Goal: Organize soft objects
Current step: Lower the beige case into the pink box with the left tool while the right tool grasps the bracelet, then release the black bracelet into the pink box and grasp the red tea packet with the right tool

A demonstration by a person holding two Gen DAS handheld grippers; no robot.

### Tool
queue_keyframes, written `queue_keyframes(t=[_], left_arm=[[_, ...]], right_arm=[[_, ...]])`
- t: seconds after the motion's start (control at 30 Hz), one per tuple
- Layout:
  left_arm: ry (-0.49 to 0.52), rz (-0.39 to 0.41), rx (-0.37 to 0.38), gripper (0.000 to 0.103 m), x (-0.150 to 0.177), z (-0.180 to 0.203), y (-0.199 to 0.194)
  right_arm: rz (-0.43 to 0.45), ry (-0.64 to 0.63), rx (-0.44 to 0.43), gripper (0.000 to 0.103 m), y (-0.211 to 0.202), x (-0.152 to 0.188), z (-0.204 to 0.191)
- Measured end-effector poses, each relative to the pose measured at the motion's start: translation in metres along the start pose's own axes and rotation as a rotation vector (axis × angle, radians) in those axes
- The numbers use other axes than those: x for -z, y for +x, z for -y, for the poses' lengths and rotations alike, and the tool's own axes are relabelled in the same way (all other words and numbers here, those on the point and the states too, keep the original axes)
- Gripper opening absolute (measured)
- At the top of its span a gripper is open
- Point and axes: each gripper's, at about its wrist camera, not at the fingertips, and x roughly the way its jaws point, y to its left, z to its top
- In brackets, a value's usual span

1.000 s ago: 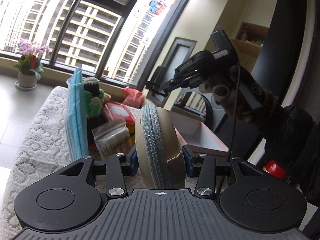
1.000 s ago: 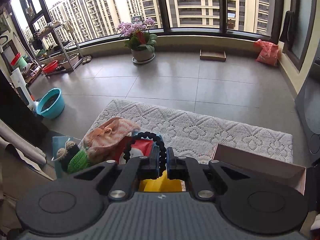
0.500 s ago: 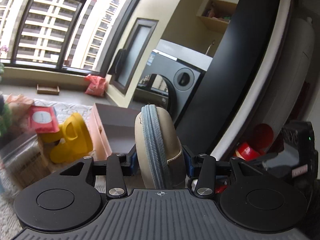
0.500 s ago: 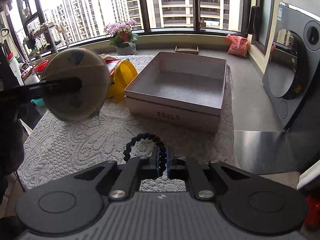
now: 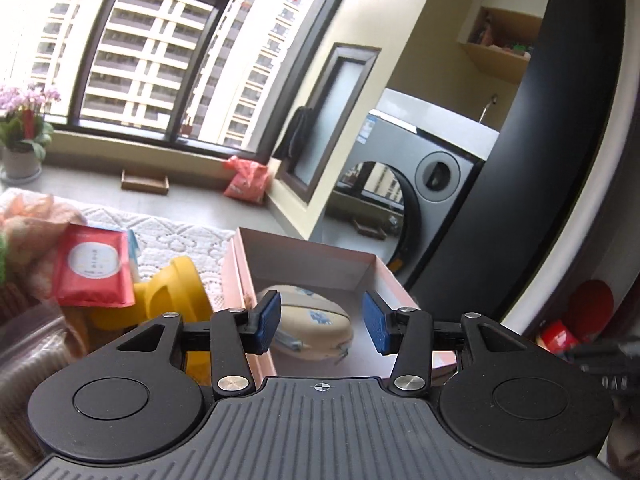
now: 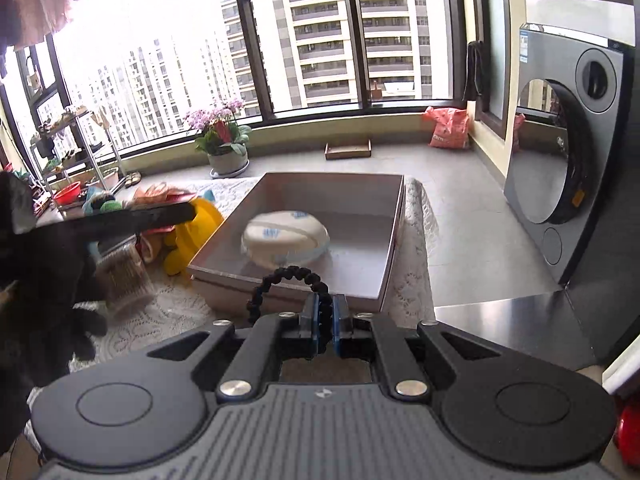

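Left wrist view: my left gripper (image 5: 319,322) has its blue pads (image 5: 267,321) standing apart with nothing between them. Beyond the gap, the beige zippered pouch (image 5: 316,330) lies flat on the floor of the pink shallow box (image 5: 240,276), near the box's front-left corner. Left of the box sit a yellow plastic toy (image 5: 176,300) and a red wet-wipe pack (image 5: 94,266) on the white lace tablecloth (image 5: 176,240). A front-loading washing machine (image 5: 416,196) stands behind.

Right wrist view: my right gripper (image 6: 326,320) is clamped together on a black beaded hair tie (image 6: 286,276), the loop arching up and to the left of the pads. It sits just before the box's near wall (image 6: 288,292). I see the pouch (image 6: 286,240) blurred but resting inside the box, left of centre. The left gripper's arm (image 6: 120,216) crosses the left side of this view. A potted orchid (image 6: 222,136) stands by the window.
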Motion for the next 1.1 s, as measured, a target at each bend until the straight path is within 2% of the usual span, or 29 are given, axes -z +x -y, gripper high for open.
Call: queue_keyframes(t=[0.1, 0.13, 0.23, 0.27, 0.4, 0.43, 0.47, 0.53, 0.63, 0.73, 0.87, 0.93, 1.0, 1.07, 1.1], left_arm=[[0.092, 0.05, -0.06, 0.05, 0.011, 0.004, -0.037], [0.126, 0.053, -0.087, 0.05, 0.016, 0.005, -0.044], [0.22, 0.046, -0.183, 0.05, 0.033, 0.011, -0.068], [0.23, 0.046, -0.208, 0.05, 0.04, 0.008, -0.075], [0.182, 0.041, -0.274, 0.05, 0.064, -0.018, -0.099], [0.159, 0.05, -0.282, 0.05, 0.068, -0.028, -0.106], [0.141, 0.06, -0.286, 0.05, 0.071, -0.035, -0.11], [0.101, 0.093, -0.284, 0.05, 0.075, -0.048, -0.119], [0.018, 0.163, -0.268, 0.05, 0.083, -0.07, -0.135], [-0.029, 0.215, -0.273, 0.05, 0.089, -0.084, -0.147], [-0.04, 0.221, -0.278, 0.05, 0.091, -0.09, -0.149], [-0.049, 0.227, -0.273, 0.05, 0.09, -0.091, -0.151], [-0.054, 0.245, -0.271, 0.05, 0.09, -0.092, -0.153], [-0.071, 0.25, -0.275, 0.05, 0.091, -0.096, -0.157], [-0.079, 0.253, -0.279, 0.05, 0.092, -0.097, -0.158]], right_arm=[[0.054, 0.026, 0.073, 0.008, 0.034, -0.041, 0.006], [0.059, 0.051, 0.102, 0.012, 0.047, -0.052, 0.009], [0.0, 0.083, 0.113, 0.049, 0.088, -0.075, 0.009], [-0.017, 0.086, 0.115, 0.052, 0.097, -0.077, 0.004], [-0.071, 0.042, 0.027, 0.054, 0.122, -0.084, -0.042], [-0.082, 0.009, -0.012, 0.062, 0.127, -0.083, -0.066], [-0.092, -0.02, -0.039, 0.075, 0.132, -0.085, -0.083], [-0.12, -0.085, -0.074, 0.085, 0.146, -0.091, -0.124], [-0.169, -0.182, -0.104, 0.085, 0.182, -0.101, -0.188], [-0.245, -0.225, -0.103, 0.085, 0.225, -0.111, -0.228], [-0.35, -0.231, -0.045, 0.085, 0.271, -0.114, -0.252], [-0.391, -0.221, -0.044, 0.085, 0.281, -0.111, -0.246], [-0.398, -0.202, -0.055, 0.073, 0.282, -0.108, -0.241], [-0.366, -0.21, -0.055, 0.058, 0.269, -0.107, -0.237], [-0.355, -0.214, -0.065, 0.055, 0.262, -0.107, -0.235]])
